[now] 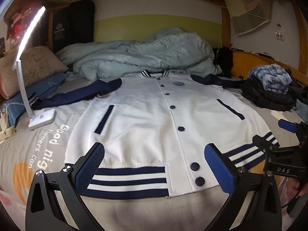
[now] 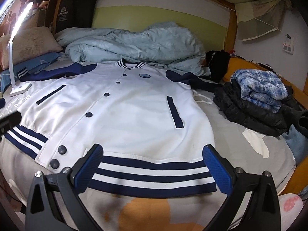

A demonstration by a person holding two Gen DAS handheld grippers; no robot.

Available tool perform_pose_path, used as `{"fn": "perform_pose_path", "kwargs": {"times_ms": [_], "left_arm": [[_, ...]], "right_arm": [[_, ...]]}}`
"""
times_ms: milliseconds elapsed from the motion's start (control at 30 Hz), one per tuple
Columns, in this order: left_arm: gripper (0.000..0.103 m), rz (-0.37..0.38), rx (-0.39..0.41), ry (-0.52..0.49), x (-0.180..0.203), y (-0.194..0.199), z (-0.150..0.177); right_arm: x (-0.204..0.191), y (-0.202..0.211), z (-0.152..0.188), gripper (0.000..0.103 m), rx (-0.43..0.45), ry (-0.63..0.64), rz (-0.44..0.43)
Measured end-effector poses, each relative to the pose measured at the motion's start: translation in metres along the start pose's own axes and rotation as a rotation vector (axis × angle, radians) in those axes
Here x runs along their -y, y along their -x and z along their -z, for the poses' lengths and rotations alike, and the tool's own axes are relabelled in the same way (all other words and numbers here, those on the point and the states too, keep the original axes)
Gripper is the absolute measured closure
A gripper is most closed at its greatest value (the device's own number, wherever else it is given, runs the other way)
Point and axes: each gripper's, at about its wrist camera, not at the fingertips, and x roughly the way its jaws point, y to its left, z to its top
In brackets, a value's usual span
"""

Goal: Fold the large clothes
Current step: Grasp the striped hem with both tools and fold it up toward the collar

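Hovering over jacket hem, both grippers spread, holding nothing.
Left gripper point(image 1: 154, 165) and right gripper point(image 2: 154, 165) fingers apart above striped hem; jacket point(image 1: 154, 115) lies flat, buttoned, on bed point(image 1: 134, 207), quilt point(image 1: 144, 55) behind, clothes pile point(image 2: 256, 100) right.

The bed point(image 1: 28, 154) carries a spread jacket point(image 1: 146, 115), crumpled quilt point(image 1: 144, 52), lamp point(image 1: 41, 118), pillows point(image 1: 32, 65) and clothes pile point(image 2: 256, 104).

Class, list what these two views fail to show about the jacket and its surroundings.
- White and navy varsity jacket: its right sleeve end, hidden behind the dark clothes pile, right view.
- Round chest badge: wording too small.
- Black bag: print too small to read, left view.
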Motion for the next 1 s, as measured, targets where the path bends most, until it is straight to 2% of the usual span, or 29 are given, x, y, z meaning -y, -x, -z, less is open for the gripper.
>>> {"fn": "perform_pose_path", "kwargs": {"times_ms": [100, 300, 400, 433, 500, 567, 633, 700, 733, 767, 867, 933, 1000], "left_arm": [[0.000, 0.013, -0.022, 0.003, 0.000, -0.001, 0.000], [0.000, -0.012, -0.041, -0.018, 0.004, -0.005, 0.000], [0.000, -0.025, -0.086, -0.021, 0.003, -0.014, 0.003], [0.000, -0.035, -0.103, -0.026, 0.003, -0.018, 0.005], [0.000, -0.051, -0.127, -0.040, 0.005, -0.023, 0.008], [0.000, -0.042, -0.165, -0.068, 0.008, -0.030, 0.012], [0.000, 0.030, -0.250, -0.138, 0.018, -0.040, 0.019], [0.000, 0.049, -0.299, -0.223, 0.032, -0.048, 0.031], [0.000, 0.025, -0.303, -0.273, 0.038, -0.050, 0.035], [0.000, -0.033, -0.292, -0.334, 0.044, -0.052, 0.040], [0.000, -0.147, -0.291, -0.429, 0.048, -0.062, 0.053], [0.000, -0.174, -0.309, -0.435, 0.047, -0.070, 0.061], [0.000, -0.172, -0.312, -0.423, 0.045, -0.070, 0.059]], "right_arm": [[0.002, 0.001, 0.001, 0.000, 0.001, -0.010, -0.005], [0.000, -0.002, 0.003, 0.000, -0.032, -0.001, -0.042], [-0.014, -0.016, 0.011, 0.000, -0.144, 0.073, -0.116], [-0.025, -0.027, 0.018, 0.000, -0.222, 0.140, -0.133], [-0.039, -0.035, 0.031, 0.000, -0.275, 0.232, -0.116], [-0.051, -0.033, 0.038, 0.000, -0.249, 0.310, -0.084], [-0.059, -0.029, 0.041, 0.000, -0.222, 0.358, -0.078], [-0.061, -0.030, 0.043, 0.000, -0.229, 0.370, -0.078], [-0.059, -0.033, 0.043, 0.000, -0.246, 0.363, -0.083], [-0.055, -0.036, 0.042, 0.000, -0.262, 0.350, -0.098], [-0.033, -0.047, 0.035, 0.000, -0.311, 0.280, -0.122], [-0.018, -0.054, 0.032, 0.000, -0.327, 0.195, -0.123], [-0.010, -0.057, 0.031, 0.000, -0.319, 0.157, -0.060]]}}
